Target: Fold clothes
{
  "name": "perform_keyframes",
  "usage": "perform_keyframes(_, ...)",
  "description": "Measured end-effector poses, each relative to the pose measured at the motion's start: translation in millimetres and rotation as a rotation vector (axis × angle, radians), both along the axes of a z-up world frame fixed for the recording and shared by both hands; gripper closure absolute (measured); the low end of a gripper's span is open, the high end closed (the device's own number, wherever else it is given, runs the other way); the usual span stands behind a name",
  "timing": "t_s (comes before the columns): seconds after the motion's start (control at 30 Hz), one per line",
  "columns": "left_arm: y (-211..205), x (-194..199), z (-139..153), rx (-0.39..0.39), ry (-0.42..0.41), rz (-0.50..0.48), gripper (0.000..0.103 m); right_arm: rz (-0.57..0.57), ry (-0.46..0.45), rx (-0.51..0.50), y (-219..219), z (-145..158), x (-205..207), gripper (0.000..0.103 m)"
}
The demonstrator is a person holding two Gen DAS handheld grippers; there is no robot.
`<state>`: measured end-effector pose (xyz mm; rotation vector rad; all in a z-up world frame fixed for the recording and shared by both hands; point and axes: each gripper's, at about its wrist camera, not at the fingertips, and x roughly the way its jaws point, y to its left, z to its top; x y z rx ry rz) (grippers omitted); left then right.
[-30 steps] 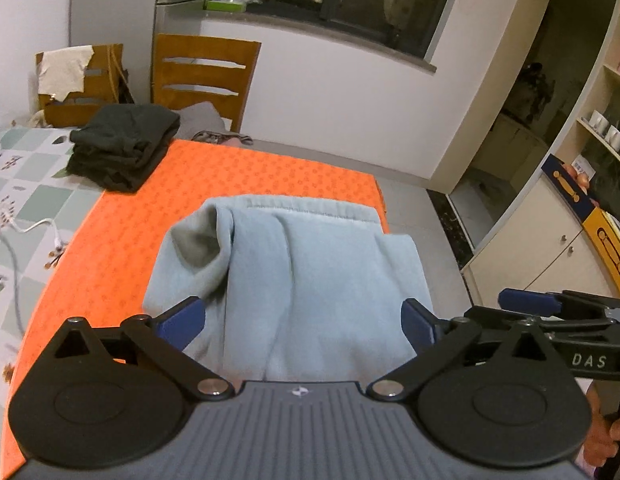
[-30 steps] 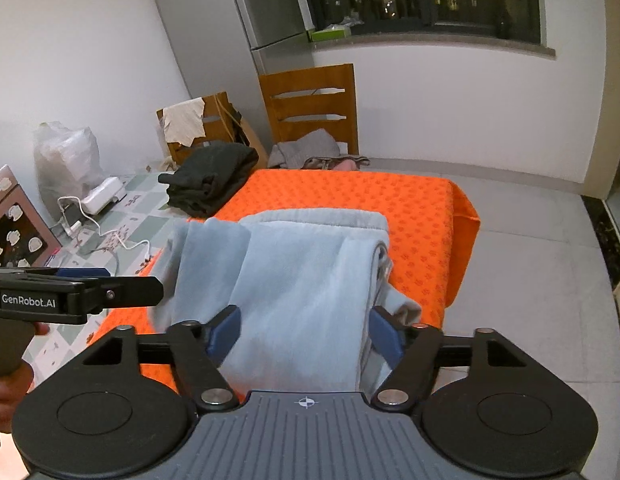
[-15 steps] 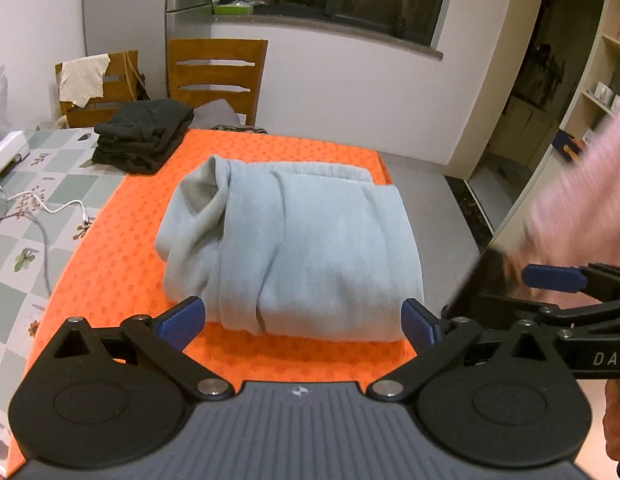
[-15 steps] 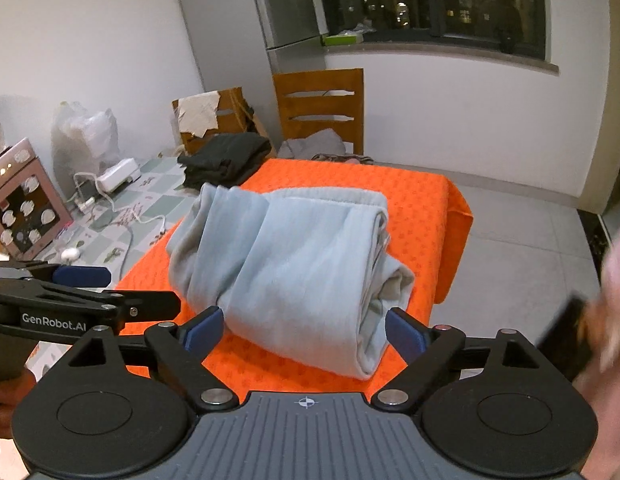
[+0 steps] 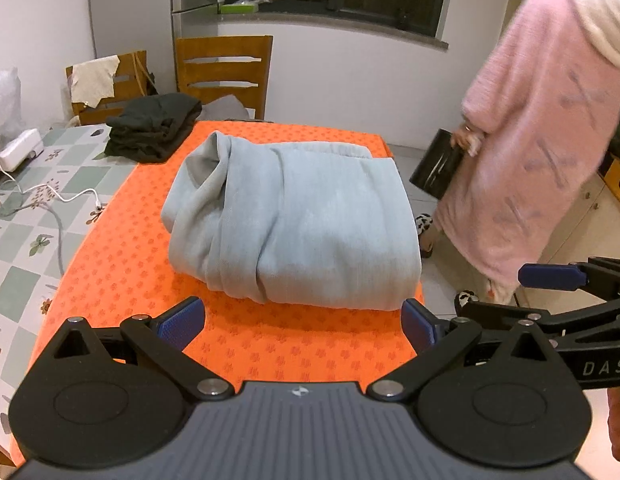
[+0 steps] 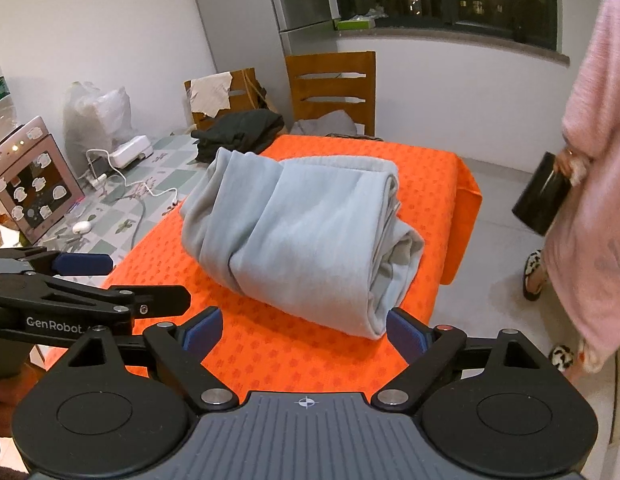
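Note:
A light blue garment [image 5: 297, 224] [image 6: 301, 232] lies folded into a thick bundle on the orange cloth [image 5: 121, 264] [image 6: 426, 184] that covers the table. My left gripper [image 5: 299, 326] hovers just short of the bundle's near edge, open, with only orange cloth between its blue pads. My right gripper [image 6: 303, 332] is open too, a little back from the bundle's near right corner and touching nothing. Each view catches the other gripper at its side edge.
A pile of folded dark clothes [image 5: 153, 128] [image 6: 237, 132] sits at the table's far left corner, before a wooden chair [image 5: 223, 68]. A white charger and cable [image 5: 17, 152] lie on the tiled cover at left. A person in a pink robe [image 5: 542, 140] [image 6: 598, 160] stands right of the table, holding a black object [image 5: 436, 168].
Both grippers have drawn back from the blue garment, which now lies free on the cloth. The right jaws have widened. A person in pink has walked in at the right.

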<state>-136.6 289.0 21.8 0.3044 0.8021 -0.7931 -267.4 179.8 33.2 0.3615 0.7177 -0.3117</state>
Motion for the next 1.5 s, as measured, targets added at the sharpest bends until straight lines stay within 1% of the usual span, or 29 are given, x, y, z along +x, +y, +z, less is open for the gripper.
perform_keyframes(0.13, 3, 4, -4, 0.010, -0.001, 0.015, 0.000, -0.019, -0.017, 0.012, -4, -3, -4, 0.007)
perform_keyframes(0.27, 9, 28, -13, 0.025, 0.005, 0.048, 0.000, -0.050, -0.031, 0.047, -19, -10, -1, 0.001)
perform_keyframes(0.33, 11, 47, -19, 0.029, 0.020, 0.067, 0.000, -0.074, -0.031, 0.070, -29, -18, 7, 0.000)
perform_keyframes(0.43, 13, 84, -29, 0.020, 0.056, 0.085, 0.000, -0.131, -0.037, 0.154, -51, -34, 23, 0.000)
perform_keyframes(0.53, 8, 129, -43, 0.014, 0.101, 0.081, 0.000, -0.195, -0.068, 0.238, -72, -51, 41, 0.000)
perform_keyframes(0.6, 1, 158, -52, 0.006, 0.133, 0.061, 0.000, -0.246, -0.072, 0.278, -84, -62, 58, 0.000)
perform_keyframes(0.67, -7, 187, -60, -0.005, 0.160, 0.025, 0.000, -0.274, -0.061, 0.291, -94, -73, 77, 0.000)
perform_keyframes(0.77, -23, 221, -72, -0.005, 0.161, -0.036, 0.000, -0.303, -0.034, 0.292, -108, -89, 106, 0.000)
perform_keyframes(0.83, -33, 237, -81, -0.013, 0.180, -0.088, 0.000, -0.306, 0.002, 0.272, -116, -100, 122, 0.000)
perform_keyframes(0.93, -44, 255, -97, -0.056, 0.235, -0.182, 0.000, -0.304, 0.029, 0.294, -130, -118, 135, 0.000)
perform_keyframes(0.97, -48, 261, -102, -0.070, 0.254, -0.214, 0.000, -0.306, 0.022, 0.316, -136, -123, 137, 0.000)
perform_keyframes(1.0, -52, 267, -108, -0.083, 0.276, -0.242, 0.000, -0.306, 0.012, 0.344, -142, -129, 138, 0.000)
perform_keyframes(1.1, -60, 288, -128, -0.126, 0.424, -0.269, 0.000, -0.284, 0.000, 0.438, -158, -147, 148, 0.000)
perform_keyframes(1.13, -63, 294, -135, -0.137, 0.456, -0.272, 0.000, -0.275, -0.002, 0.465, -163, -153, 152, 0.000)
perform_keyframes(1.17, -65, 300, -140, -0.147, 0.482, -0.276, 0.000, -0.265, -0.003, 0.491, -166, -158, 157, 0.000)
perform_keyframes(1.23, -69, 304, -148, -0.165, 0.491, -0.290, 0.000, -0.251, 0.008, 0.508, -171, -162, 166, 0.000)
perform_keyframes(1.27, -70, 303, -150, -0.170, 0.486, -0.294, 0.000, -0.234, 0.003, 0.511, -172, -162, 169, 0.005)
perform_keyframes(1.3, -72, 302, -152, -0.175, 0.481, -0.298, 0.000, -0.215, -0.004, 0.514, -172, -160, 172, 0.014)
perform_keyframes(1.33, -73, 301, -154, -0.179, 0.478, -0.299, 0.000, -0.205, -0.001, 0.501, -170, -156, 175, 0.022)
perform_keyframes(1.37, -74, 301, -156, -0.182, 0.485, -0.291, 0.000, -0.197, 0.005, 0.480, -167, -151, 177, 0.031)
perform_keyframes(1.4, -75, 300, -157, -0.186, 0.489, -0.284, 0.000, -0.192, 0.010, 0.466, -165, -145, 179, 0.036)
perform_keyframes(1.43, -75, 297, -154, -0.191, 0.481, -0.287, 0.001, -0.193, 0.015, 0.457, -162, -138, 180, 0.044)
perform_keyframes(1.47, -73, 293, -150, -0.199, 0.457, -0.299, 0.003, -0.189, 0.016, 0.440, -158, -130, 180, 0.049)
perform_keyframes(1.5, -69, 288, -144, -0.211, 0.426, -0.304, 0.009, -0.172, 0.016, 0.412, -153, -120, 182, 0.051)
